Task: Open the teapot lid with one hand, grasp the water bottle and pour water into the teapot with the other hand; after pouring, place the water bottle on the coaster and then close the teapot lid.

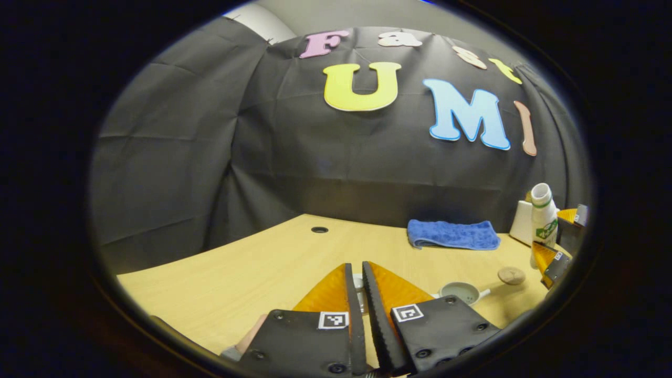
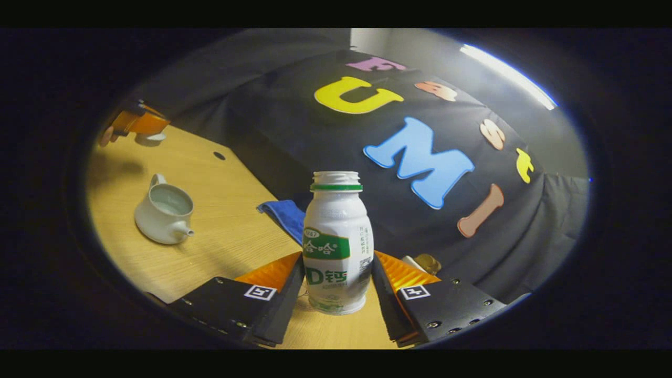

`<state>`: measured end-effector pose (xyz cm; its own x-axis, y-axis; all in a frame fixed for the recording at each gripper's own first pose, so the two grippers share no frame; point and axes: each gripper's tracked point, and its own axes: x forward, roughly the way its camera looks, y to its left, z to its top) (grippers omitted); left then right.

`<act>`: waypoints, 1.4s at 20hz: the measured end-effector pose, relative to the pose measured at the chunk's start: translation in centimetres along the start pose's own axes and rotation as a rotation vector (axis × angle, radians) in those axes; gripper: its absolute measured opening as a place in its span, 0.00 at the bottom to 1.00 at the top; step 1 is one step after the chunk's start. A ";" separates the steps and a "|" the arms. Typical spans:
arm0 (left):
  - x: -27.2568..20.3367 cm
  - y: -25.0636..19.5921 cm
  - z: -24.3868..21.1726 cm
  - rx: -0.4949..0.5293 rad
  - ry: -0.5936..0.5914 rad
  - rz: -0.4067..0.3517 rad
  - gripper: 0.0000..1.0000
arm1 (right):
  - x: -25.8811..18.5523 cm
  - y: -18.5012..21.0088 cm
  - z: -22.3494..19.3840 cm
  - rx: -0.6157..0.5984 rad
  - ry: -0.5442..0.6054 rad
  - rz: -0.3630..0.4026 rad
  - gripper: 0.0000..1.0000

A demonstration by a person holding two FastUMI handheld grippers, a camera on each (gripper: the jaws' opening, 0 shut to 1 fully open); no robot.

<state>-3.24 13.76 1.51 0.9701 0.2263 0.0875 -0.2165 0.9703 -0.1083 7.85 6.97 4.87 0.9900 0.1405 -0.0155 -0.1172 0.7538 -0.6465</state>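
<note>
Both fingers of the right gripper are pressing against the sides of the water bottle, which is standing upright between them with its cap off and its base seeming to sit on the wooden table. Left of the bottle in the right gripper view, well apart from it, the white teapot is sitting on the table with its lid off and its spout pointing right. Just behind the bottle's left side a folded blue cloth is lying near the black cloth wall. At the far left of that view the left gripper is hovering over the table with a small white piece under its tip, likely the teapot lid. In the left gripper view, that gripper's own fingers are nearly closed on this small white piece, which is mostly hidden between them. Right of them the open teapot is sitting near, and a round brown coaster is lying a little farther right, apart from the bottle. The blue cloth is resting at the table's far side, and the table is showing a small dark hole toward its far left.
</note>
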 end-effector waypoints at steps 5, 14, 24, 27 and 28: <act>-0.1 -1.8 0.6 0.019 -0.010 -0.025 0.17 | -0.8 -0.7 -3.0 0.287 0.088 0.019 0.71; 0.4 -6.8 1.7 0.018 -0.028 -0.115 0.00 | -1.9 -1.9 -5.4 0.439 0.115 0.010 0.71; 0.3 -11.1 1.2 0.023 -0.012 -0.175 0.25 | -2.3 -2.8 -7.1 0.564 0.129 0.027 0.71; 0.5 -12.0 0.4 0.018 0.006 -0.188 0.00 | -2.5 -3.4 -6.7 0.560 0.110 0.020 0.70; 0.6 -12.3 0.1 0.017 0.014 -0.191 0.00 | -2.5 -3.5 -6.5 0.560 0.104 0.019 0.71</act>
<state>-0.04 2.00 2.96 0.9951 0.0365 0.0914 -0.0297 0.9968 -0.0746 6.34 -0.21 2.26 0.9866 0.1144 -0.1163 -0.1306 0.9811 -0.1429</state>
